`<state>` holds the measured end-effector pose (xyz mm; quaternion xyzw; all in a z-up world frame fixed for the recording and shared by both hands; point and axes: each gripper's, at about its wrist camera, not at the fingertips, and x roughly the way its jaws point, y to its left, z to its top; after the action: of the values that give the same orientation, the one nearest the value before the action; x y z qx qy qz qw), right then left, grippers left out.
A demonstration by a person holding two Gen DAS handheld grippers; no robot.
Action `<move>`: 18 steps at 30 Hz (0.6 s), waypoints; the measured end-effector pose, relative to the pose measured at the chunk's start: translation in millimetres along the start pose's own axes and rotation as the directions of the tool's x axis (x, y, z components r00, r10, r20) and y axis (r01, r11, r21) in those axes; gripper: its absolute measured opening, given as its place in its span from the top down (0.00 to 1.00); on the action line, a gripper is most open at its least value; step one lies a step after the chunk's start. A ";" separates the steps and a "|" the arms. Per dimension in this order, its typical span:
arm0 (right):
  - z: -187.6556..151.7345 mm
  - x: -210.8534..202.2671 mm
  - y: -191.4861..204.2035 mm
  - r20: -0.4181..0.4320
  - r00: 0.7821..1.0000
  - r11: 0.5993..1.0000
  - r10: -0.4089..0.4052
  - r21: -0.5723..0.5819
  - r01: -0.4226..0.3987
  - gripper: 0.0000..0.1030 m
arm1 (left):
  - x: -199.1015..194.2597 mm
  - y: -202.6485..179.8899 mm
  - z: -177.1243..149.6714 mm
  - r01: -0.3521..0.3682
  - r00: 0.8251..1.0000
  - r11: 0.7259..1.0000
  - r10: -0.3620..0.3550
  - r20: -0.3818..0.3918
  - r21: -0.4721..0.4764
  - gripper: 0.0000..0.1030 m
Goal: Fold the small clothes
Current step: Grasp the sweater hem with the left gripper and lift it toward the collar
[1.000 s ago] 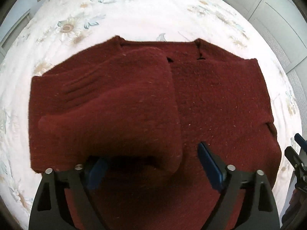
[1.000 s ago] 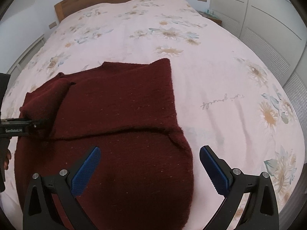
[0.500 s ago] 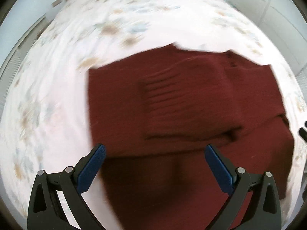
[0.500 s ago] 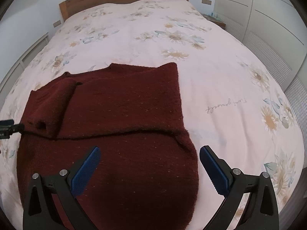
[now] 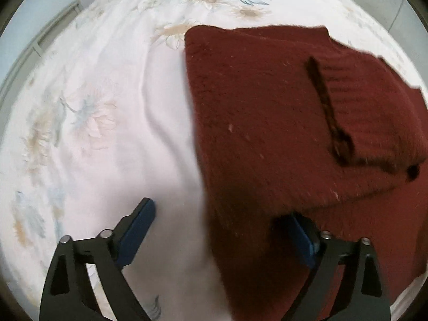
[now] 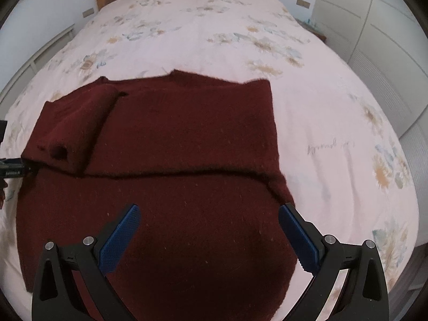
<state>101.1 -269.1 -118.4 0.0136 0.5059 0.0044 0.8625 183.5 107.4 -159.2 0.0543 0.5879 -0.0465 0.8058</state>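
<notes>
Both tongs stand apart, our left tongs [image 5: 219,230] closing astride the maroon sweater's [image 6: 171,176] side edge on the bed [image 6: 321,101], right tongs [image 6: 207,234] hovering empty; sleeves look folded in, so next we pinch the hem.

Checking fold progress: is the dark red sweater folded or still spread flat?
Partly folded: the sweater has both sleeves folded across its body; the lower half lies flat.
</notes>
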 end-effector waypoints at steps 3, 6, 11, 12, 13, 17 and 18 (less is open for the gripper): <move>13.1 -2.6 13.8 0.015 1.000 1.000 -0.005 -0.031 0.005 0.00 | 2.0 2.0 6.8 0.023 1.000 1.000 -0.023 0.016 0.003 0.27; 28.1 -3.7 36.3 0.037 0.999 0.998 0.009 -0.070 -0.006 0.00 | -0.3 0.8 10.7 0.040 0.998 0.999 -0.041 0.037 0.029 0.46; 45.8 -4.6 81.0 0.066 0.998 0.986 0.022 -0.169 -0.011 0.00 | -8.1 0.2 14.3 0.103 0.993 0.994 -0.104 0.063 0.025 0.86; 50.0 -5.1 93.6 0.068 0.997 0.980 0.037 -0.197 -0.023 0.00 | -9.6 0.8 13.5 0.102 0.992 0.994 -0.104 0.069 0.031 0.87; 53.4 -5.6 104.4 0.068 0.996 0.974 0.050 -0.223 -0.034 0.00 | -10.6 1.9 12.4 0.108 0.991 0.994 -0.110 0.072 0.031 0.87; 67.2 -7.1 160.2 0.073 0.990 0.924 0.120 -0.372 -0.085 0.00 | -10.9 12.2 4.4 0.148 0.987 0.989 -0.147 0.065 -0.010 0.87; 69.4 -5.2 170.8 0.069 0.989 0.914 0.131 -0.395 -0.093 0.00 | -10.0 16.1 4.7 0.141 0.988 0.990 -0.141 0.068 -0.003 0.87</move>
<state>160.2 -99.8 -75.3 -0.1296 0.4522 0.1542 0.8689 187.2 122.7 -147.7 0.0078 0.5628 -0.1028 0.8202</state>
